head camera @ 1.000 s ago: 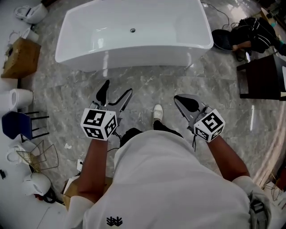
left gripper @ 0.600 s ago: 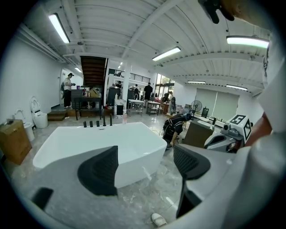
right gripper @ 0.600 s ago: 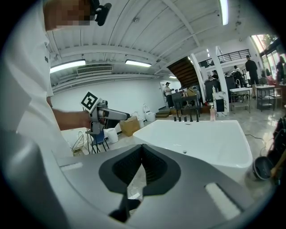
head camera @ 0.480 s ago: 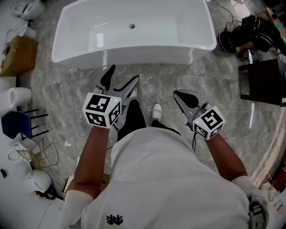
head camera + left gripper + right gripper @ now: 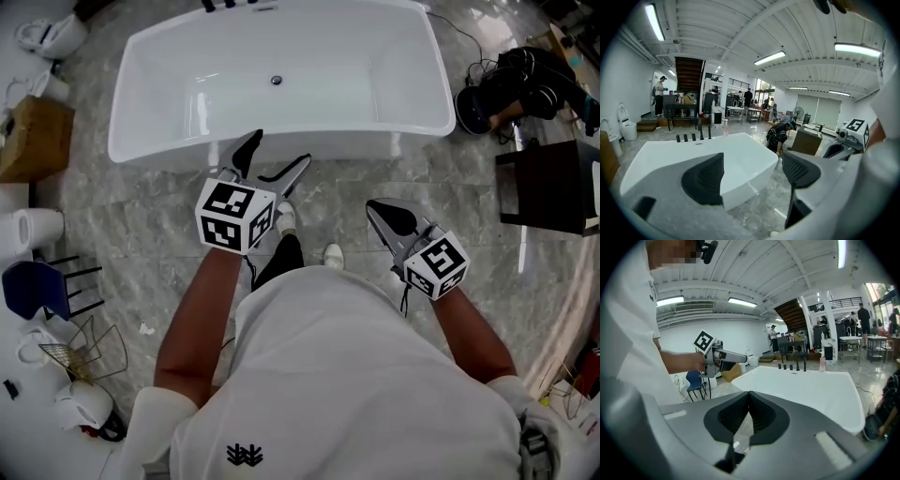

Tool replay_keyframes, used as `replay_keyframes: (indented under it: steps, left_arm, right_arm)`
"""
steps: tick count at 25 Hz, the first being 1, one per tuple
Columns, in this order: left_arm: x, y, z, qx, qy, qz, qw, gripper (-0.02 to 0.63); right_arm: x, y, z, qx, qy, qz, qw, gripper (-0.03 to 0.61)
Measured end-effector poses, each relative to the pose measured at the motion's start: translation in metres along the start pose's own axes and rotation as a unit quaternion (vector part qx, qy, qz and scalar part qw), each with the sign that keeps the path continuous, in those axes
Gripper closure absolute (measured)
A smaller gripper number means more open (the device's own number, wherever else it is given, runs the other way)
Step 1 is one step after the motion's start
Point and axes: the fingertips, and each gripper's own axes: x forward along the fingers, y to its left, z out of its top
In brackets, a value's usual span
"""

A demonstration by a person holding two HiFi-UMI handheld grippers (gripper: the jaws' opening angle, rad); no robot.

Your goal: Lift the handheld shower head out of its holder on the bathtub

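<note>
Two tools, both empty, and none of the lifting is done yet. My left tool [image 5: 277, 150] is spread wide, its tips over the near rim of the bathtub [image 5: 437, 67] in the head view, with nothing between the jaws. My right tool [image 5: 379, 214] hangs lower, over the floor [image 5: 159, 216] short of the bathtub, its jaws pressed together on nothing.

I take the shower head to be one of the dark upright fittings [image 5: 693, 137] in a row on the far rim, but I cannot tell which from here. They are well apart from both tools, across the whole basin. I judge that the reach across, the grip and the lift are all left to do.

The bathtub is a smooth, glossy white shell with rounded corners, a thin rolled rim and a small round drain [image 5: 277, 81] in its base. Its fittings look slim and dark, like short posts. Grey veined stone tiles cover the floor, polished enough to mirror light. My tool pads are black and ribbed.
</note>
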Motion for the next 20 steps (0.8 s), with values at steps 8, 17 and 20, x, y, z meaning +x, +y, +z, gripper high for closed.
replay_keyframes:
  steps: [8,17,20]
  left_arm:
    - [0.033,0.077,0.024,0.016,0.011,-0.031,0.9993,0.232]
    - [0.084,0.145,0.039,0.029,0.023,-0.052,0.9979,0.233]
    - [0.108,0.161,0.043,0.021,0.025,-0.049,0.9983,0.233]
  right_arm:
    - [0.082,-0.016,0.049,0.001,-0.001,-0.018,1.000,0.565]
    - [0.140,-0.044,0.079,0.015,-0.008,-0.053,0.998,0.565]
    - [0.148,-0.060,0.084,0.022,-0.006,-0.055,0.998,0.565]
